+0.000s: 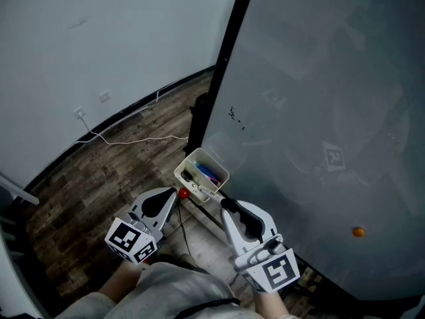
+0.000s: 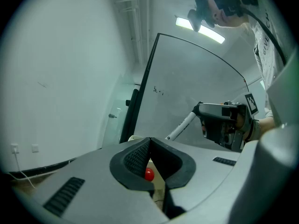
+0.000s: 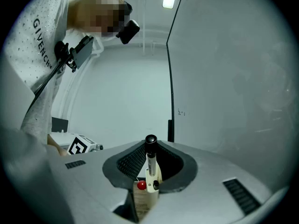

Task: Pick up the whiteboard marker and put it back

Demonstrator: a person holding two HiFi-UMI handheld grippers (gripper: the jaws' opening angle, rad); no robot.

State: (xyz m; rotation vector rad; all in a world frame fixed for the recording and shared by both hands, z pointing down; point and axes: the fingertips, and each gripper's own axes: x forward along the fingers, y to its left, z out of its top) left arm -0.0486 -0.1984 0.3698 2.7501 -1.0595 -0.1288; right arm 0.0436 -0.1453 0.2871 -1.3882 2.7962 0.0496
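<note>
Closest in, my right gripper (image 3: 150,148) is clamped on the whiteboard marker (image 3: 150,164). It has a white barrel and a black end, and it's pinched between the pads, standing up across the jaws. In the left gripper view it pokes out past that gripper's tips and slants downward.

My left gripper (image 2: 149,141) sits just left of the right one. Its jaws are together at the tips, with nothing in them.

Just past the left gripper's tips there's a small red ball (image 1: 183,193). Right beside it, ahead of both grippers, is a white box (image 1: 199,157) sitting against the dark edge of the whiteboard (image 1: 319,78). There's a blue pen and a pink one (image 1: 209,173) lying inside. The marker I'm holding is close to the box, but I honestly can't tell if it's touching it.

The whiteboard runs along the right side of my right gripper and on ahead. A little orange dot (image 1: 358,231) sits on it off to that gripper's right. Further ahead on the board there's a small dark scribble (image 1: 234,115).

Out left of the left gripper it's wood floor (image 1: 99,185). Beyond that, a white cable (image 1: 133,140) trails along the bottom of the wall, with a socket (image 1: 104,96) above it.
</note>
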